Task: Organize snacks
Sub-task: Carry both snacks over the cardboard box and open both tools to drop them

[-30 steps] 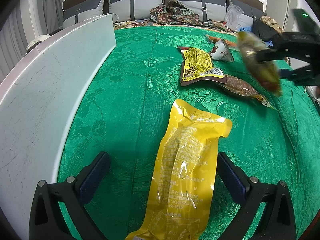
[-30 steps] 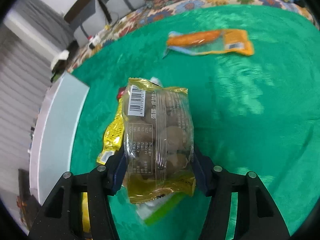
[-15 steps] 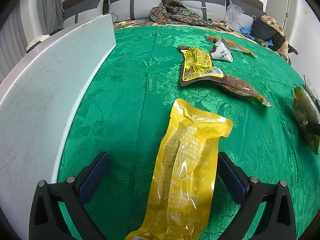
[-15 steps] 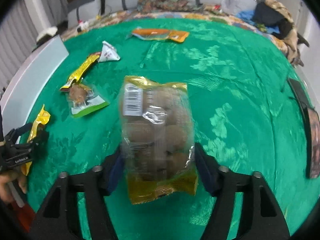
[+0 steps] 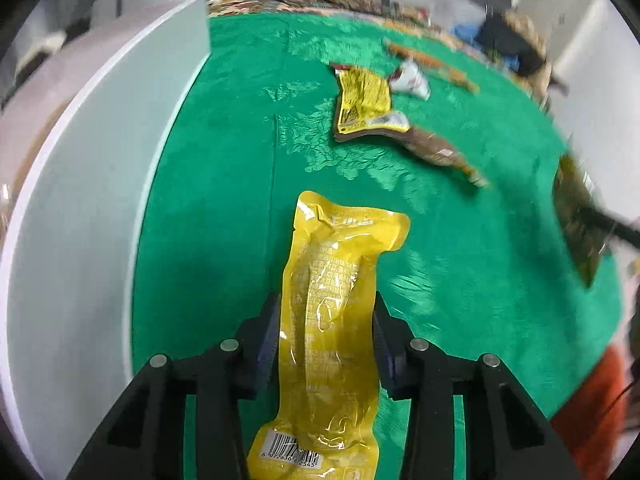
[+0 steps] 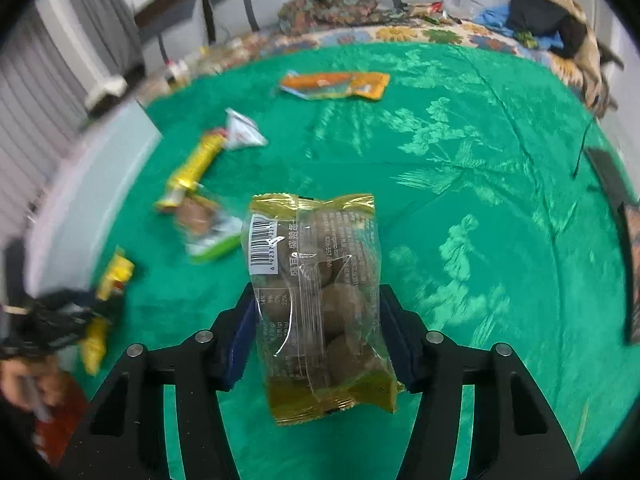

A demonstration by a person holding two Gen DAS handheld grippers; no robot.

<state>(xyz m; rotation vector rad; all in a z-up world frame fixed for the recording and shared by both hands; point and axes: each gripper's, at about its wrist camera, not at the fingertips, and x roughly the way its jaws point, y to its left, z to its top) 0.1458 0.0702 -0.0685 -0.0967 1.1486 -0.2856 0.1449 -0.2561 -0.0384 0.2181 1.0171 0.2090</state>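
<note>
- The left gripper [image 5: 326, 336] has its jaws clamped on a long yellow packet [image 5: 334, 332], which stretches forward over the green cloth [image 5: 224, 208].
- The right gripper [image 6: 318, 328] has its jaws pressed against the sides of a clear bag of brown balls [image 6: 320, 300], held above the cloth.
- Only the left view shows the white board [image 5: 92, 184] close along the cloth's left edge and a yellow-and-brown wrapper [image 5: 364, 100] ahead.
- Only the right view shows clearly the orange packet [image 6: 336, 85] far back, a small white pouch [image 6: 242, 132] and a gold stick [image 6: 196, 168]; the blurred dark shape at its lower left is probably the other gripper.
</note>
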